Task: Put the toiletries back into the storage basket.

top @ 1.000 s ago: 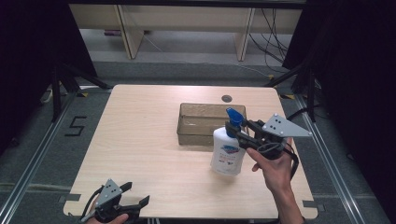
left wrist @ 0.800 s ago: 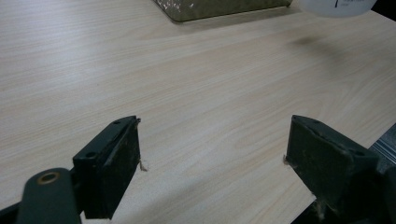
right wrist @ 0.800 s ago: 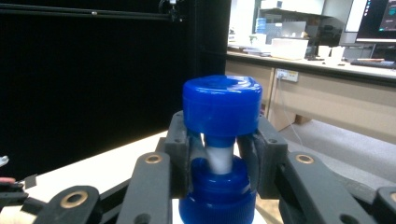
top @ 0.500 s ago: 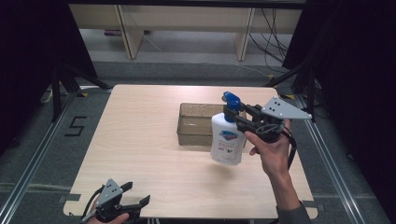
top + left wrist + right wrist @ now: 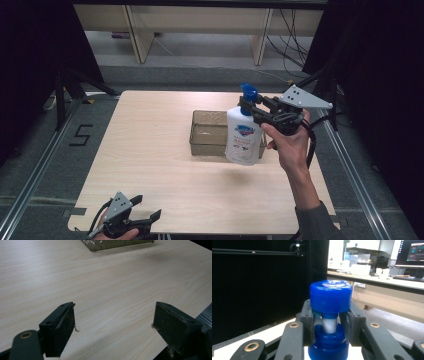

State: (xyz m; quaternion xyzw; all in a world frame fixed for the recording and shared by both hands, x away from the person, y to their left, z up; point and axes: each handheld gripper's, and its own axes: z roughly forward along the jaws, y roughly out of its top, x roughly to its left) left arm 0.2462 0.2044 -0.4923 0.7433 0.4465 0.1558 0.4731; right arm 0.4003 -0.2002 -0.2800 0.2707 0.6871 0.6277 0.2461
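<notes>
One bottle (image 5: 243,136), neck clamped in right tool (image 5: 248,108), above one tray (image 5: 207,133). Left tool (image 5: 147,220) at 7 o'clock on surface (image 5: 160,165), jaws wide, empty.

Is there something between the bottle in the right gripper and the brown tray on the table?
Nothing visible. The right gripper holds the bottle by its neck, lifted above the table, in front of the brown tray, whose visible part looks empty.
</notes>
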